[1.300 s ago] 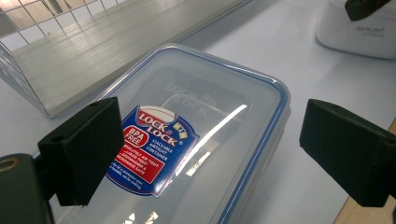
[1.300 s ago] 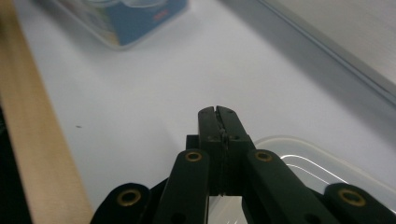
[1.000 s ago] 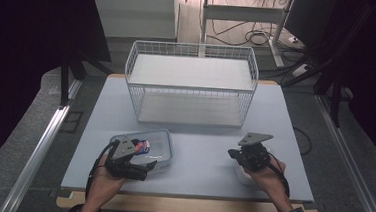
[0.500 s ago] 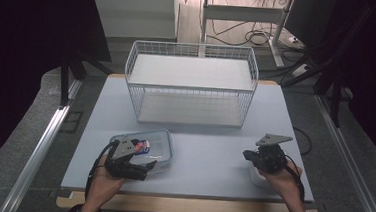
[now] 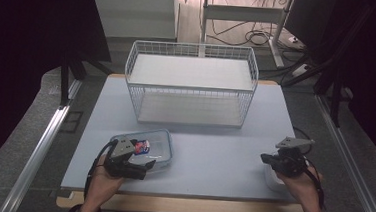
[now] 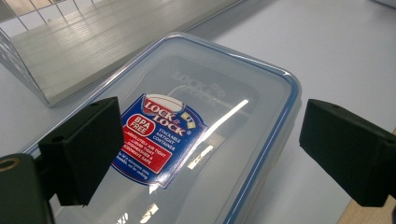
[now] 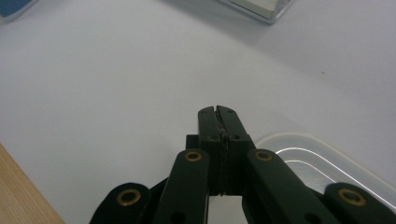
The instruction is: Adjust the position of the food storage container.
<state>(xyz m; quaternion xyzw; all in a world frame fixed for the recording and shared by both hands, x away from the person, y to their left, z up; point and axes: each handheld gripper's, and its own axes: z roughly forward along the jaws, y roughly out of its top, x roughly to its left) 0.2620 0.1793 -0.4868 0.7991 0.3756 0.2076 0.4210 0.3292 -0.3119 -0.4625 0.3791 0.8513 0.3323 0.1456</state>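
Observation:
A clear food container with a blue-rimmed lid [image 5: 159,146] and a red and blue sticker [image 6: 161,135] lies near the table's front left. My left gripper [image 5: 145,154] hovers over it, jaws open wide on either side of the lid [image 6: 261,93] without touching it. At the front right my right gripper [image 5: 267,160] is shut with nothing between its fingertips [image 7: 218,114]. It sits just above a second clear plastic container [image 5: 271,179], whose rim [image 7: 322,156] lies beside and below the jaws.
A white wire basket [image 5: 193,79] with a pale base board stands at the back middle of the light table [image 5: 213,153]. Its corner [image 7: 261,11] lies ahead of the right gripper. A wooden strip [image 5: 179,205] edges the table's front.
The right hand has carried its shut gripper to the right, toward the table's right edge and over the clear container there. The left gripper has stayed over the lid.

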